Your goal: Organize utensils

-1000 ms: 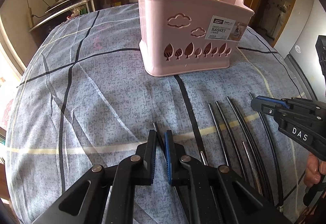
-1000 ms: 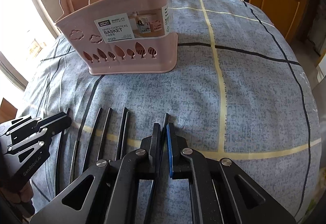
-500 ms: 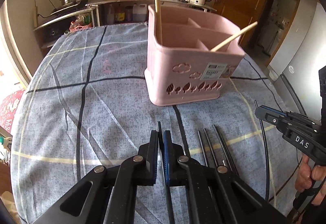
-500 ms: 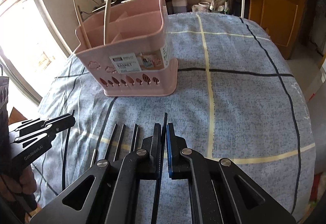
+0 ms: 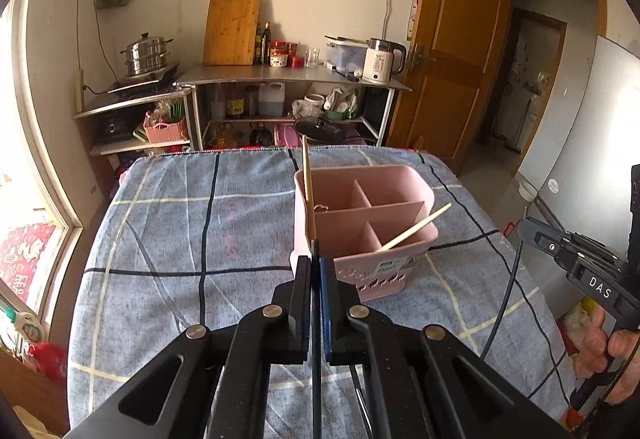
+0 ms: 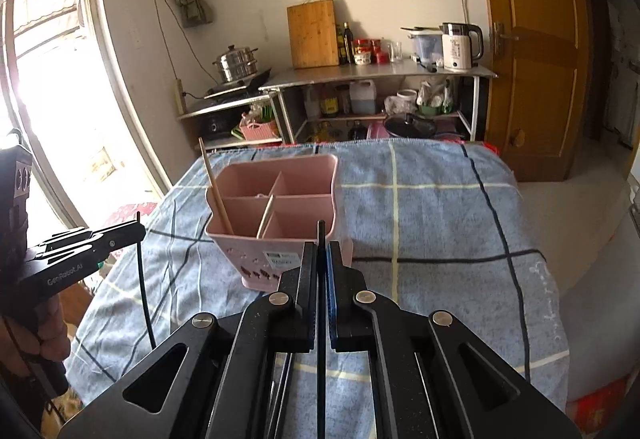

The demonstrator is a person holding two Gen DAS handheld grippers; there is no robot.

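Above the table (image 5: 160, 239), each claw, left (image 5: 315, 267) and right (image 6: 321, 251), grips one black chopstick (image 6: 321, 319); pink basket (image 5: 360, 199) holds two wooden ones, more black remain

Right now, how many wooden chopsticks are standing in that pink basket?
2: one wooden chopstick stands at the pink basket's left front corner, the other leans in the right front compartment.

Pink basket (image 5: 362, 235) blocks frame centre; two wooden sticks (image 5: 307, 179) jut above its rim; tablecloth (image 5: 168, 239) left lies bare.
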